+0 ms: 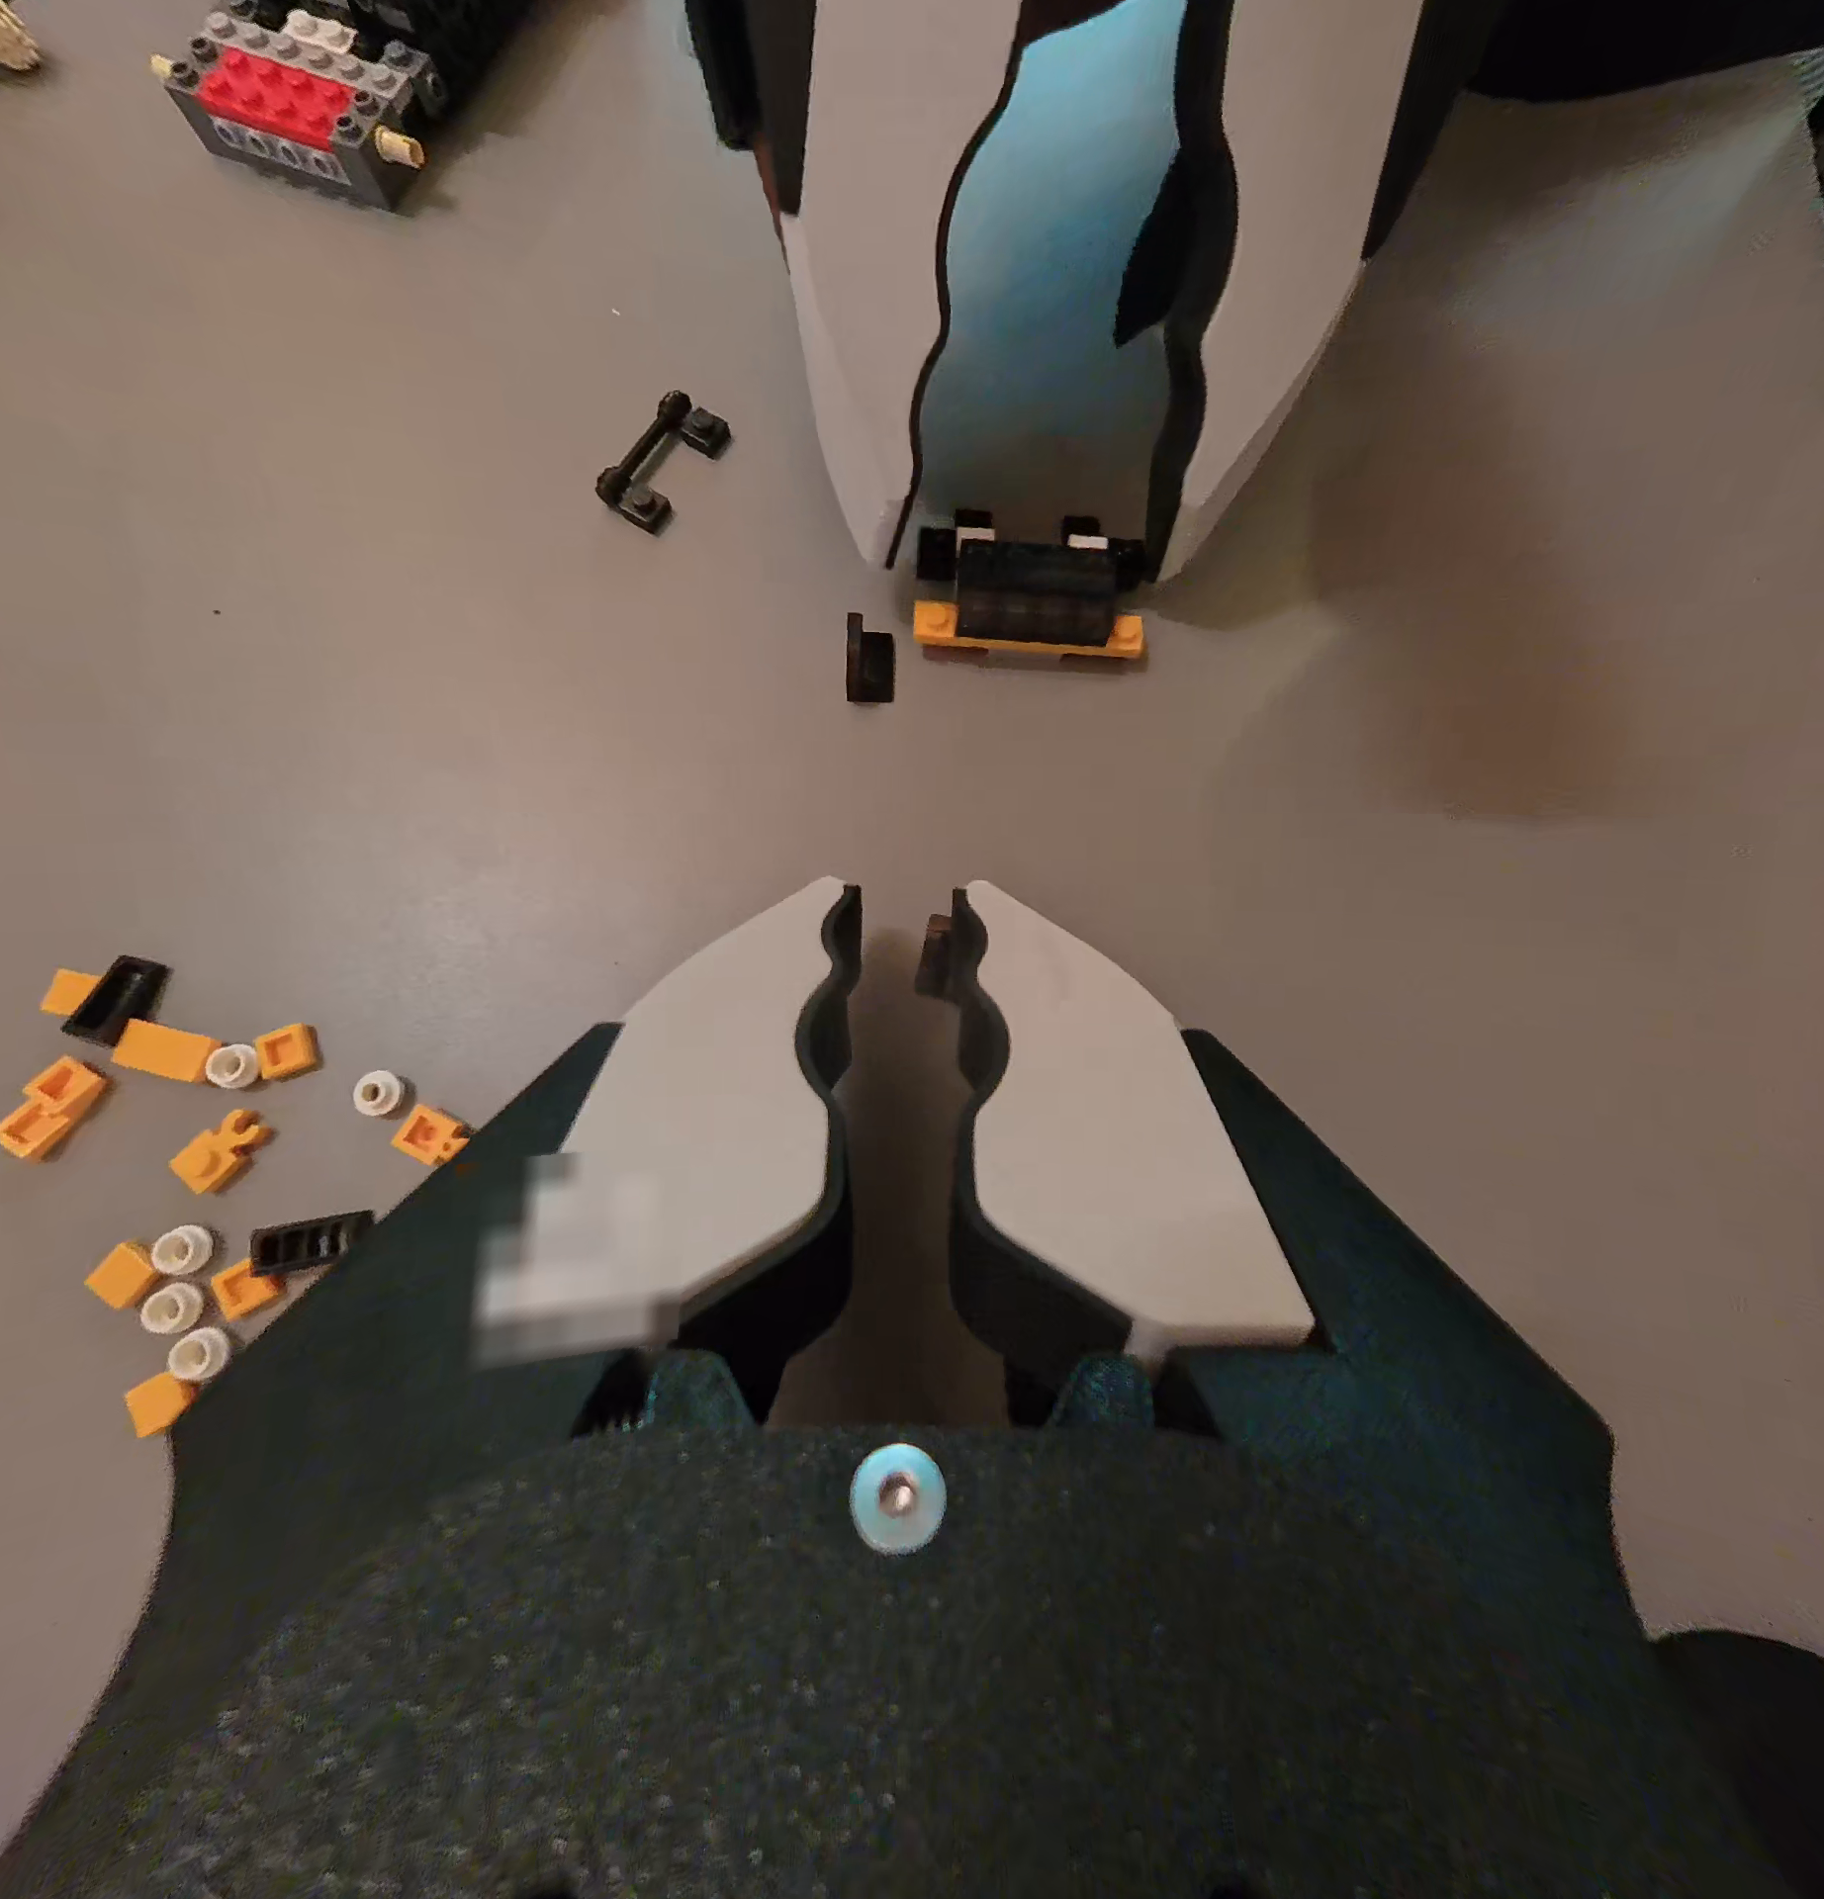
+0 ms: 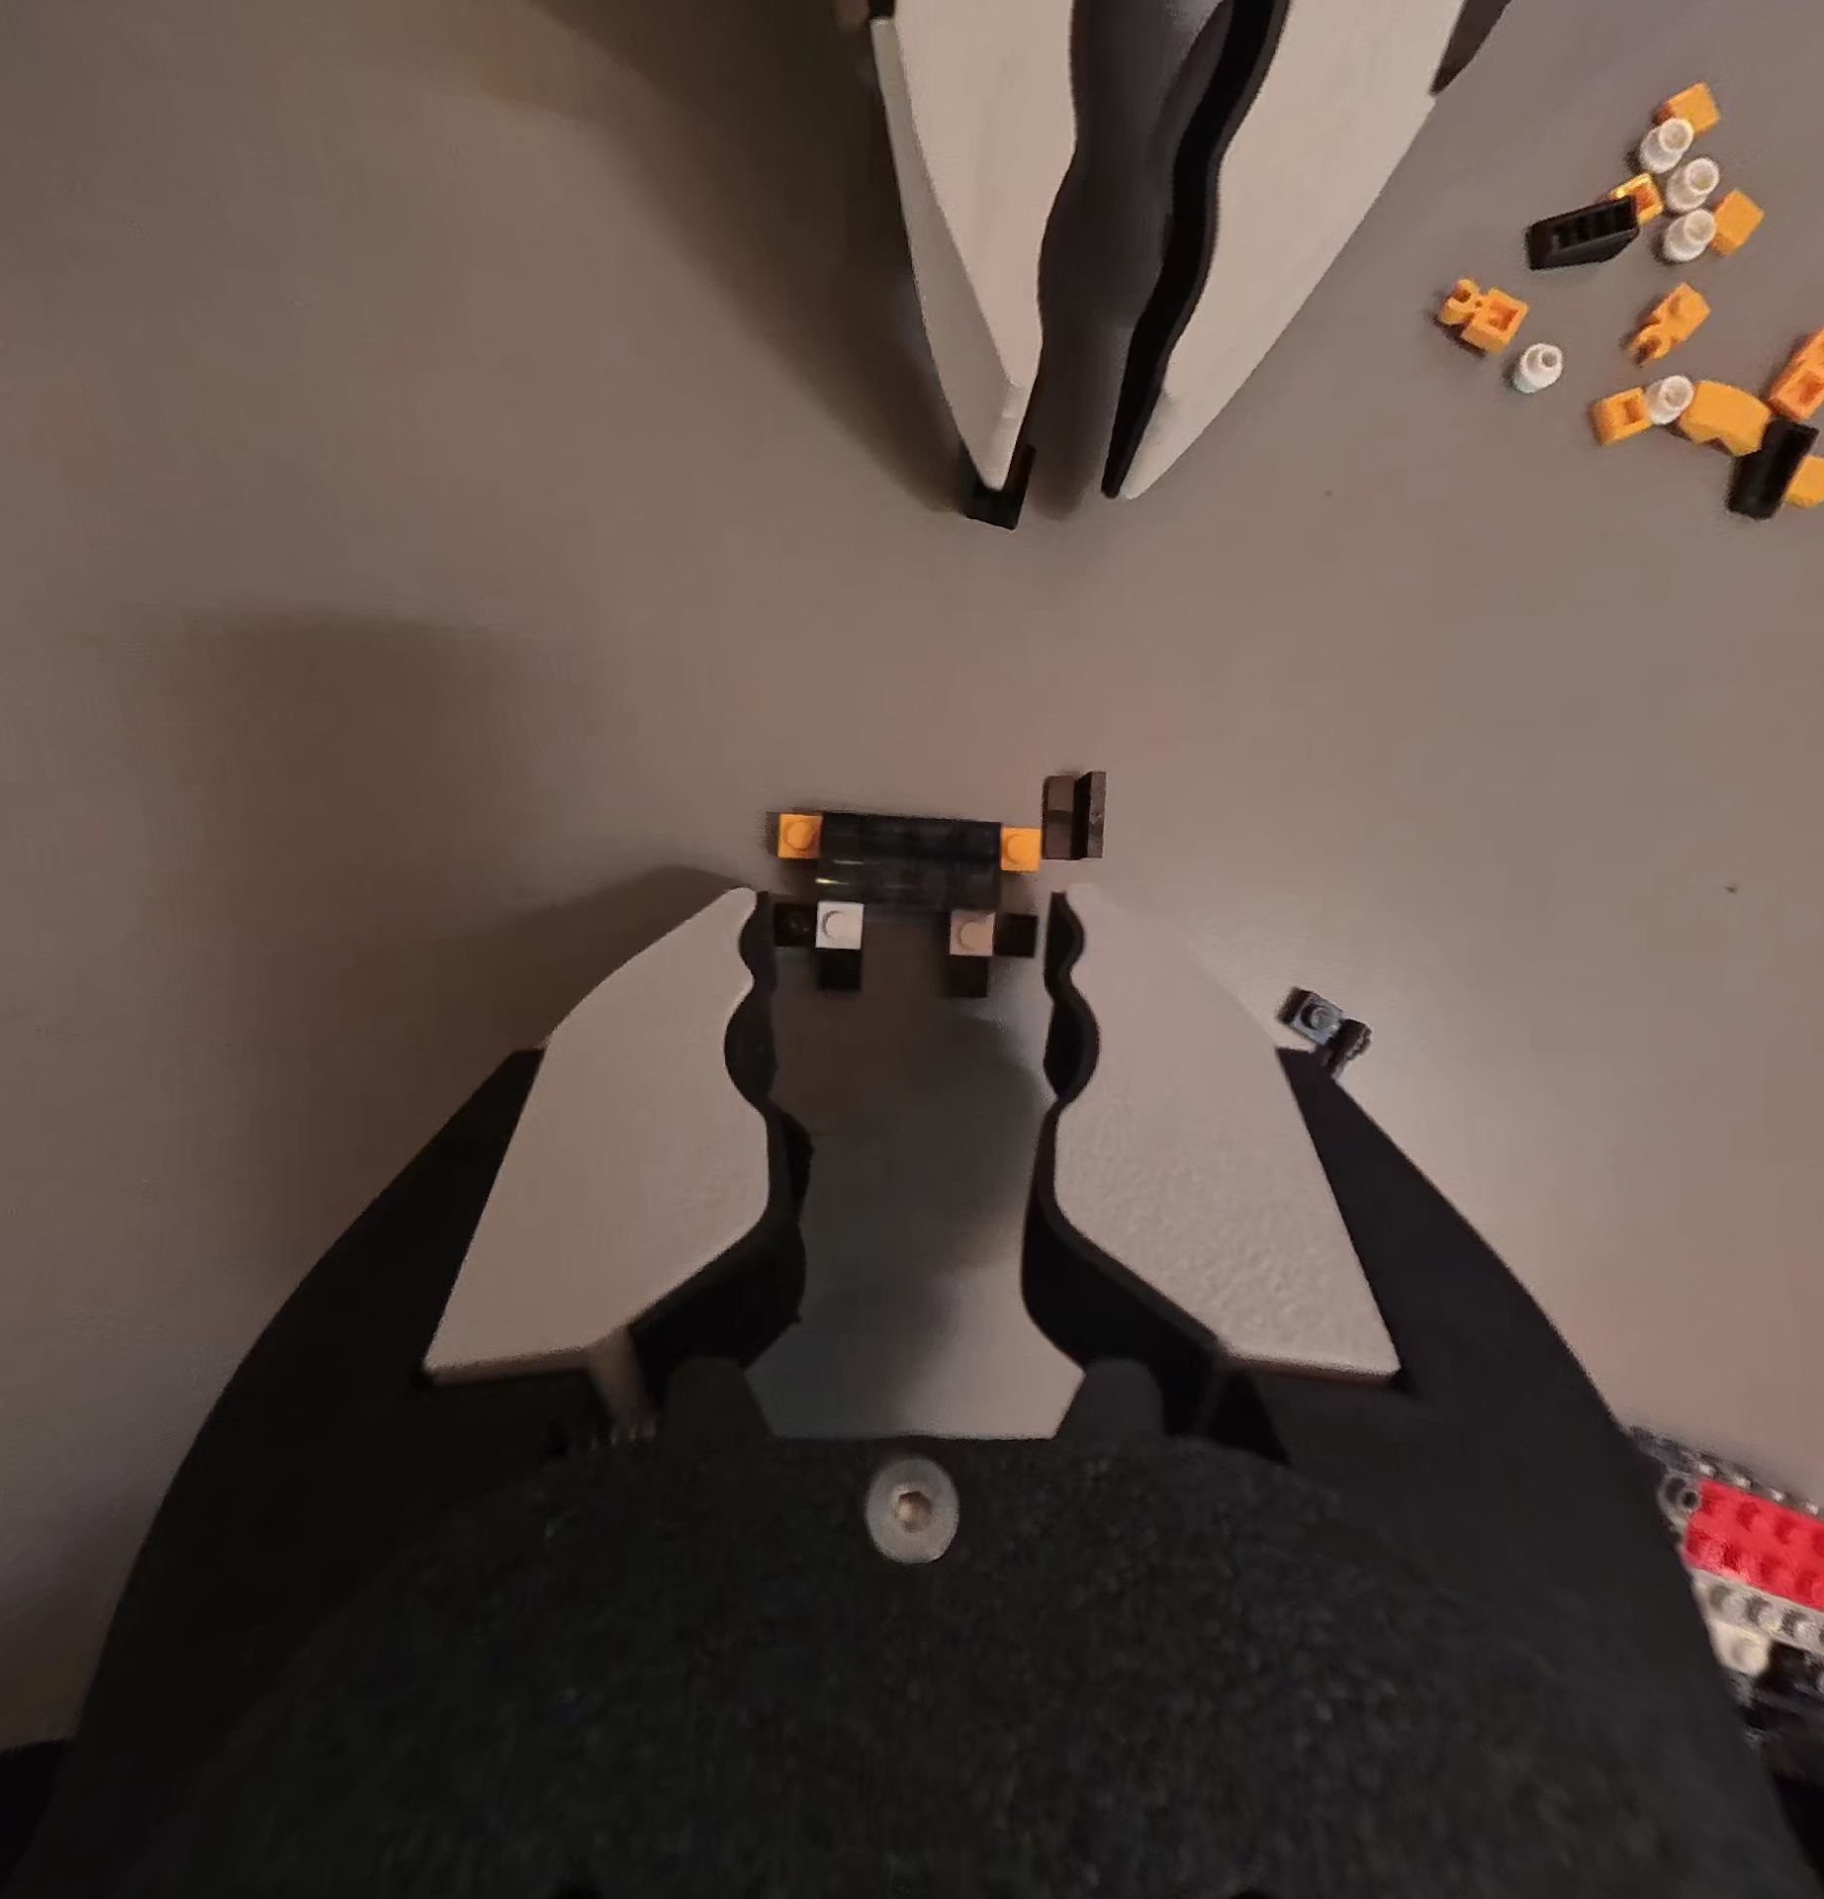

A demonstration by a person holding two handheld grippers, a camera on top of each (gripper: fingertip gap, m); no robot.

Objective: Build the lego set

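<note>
A small black and orange assembly [image 1: 1031,606] [image 2: 903,858] lies on the grey table. My right gripper [image 2: 903,904] [image 1: 1026,560] has its jaws set wide, and they press against both ends of the assembly's rear row of studs. A loose black piece [image 1: 869,658] [image 2: 1074,817] lies just beside the assembly's orange end. My left gripper [image 1: 906,899] [image 2: 1052,493] hovers a short way in front of the assembly, jaws slightly apart. A tiny dark piece [image 1: 934,956] [image 2: 995,498] sits against one finger's pad, with a gap to the other finger.
A scatter of loose orange, white round and black pieces [image 1: 199,1161] [image 2: 1689,298] lies to my left gripper's left. A black bar piece [image 1: 661,462] [image 2: 1324,1022] lies near the right gripper. A red and grey built block [image 1: 291,103] [image 2: 1771,1562] stands farther off. The gap from one gripper's tips to the other's is roughly 8 cm.
</note>
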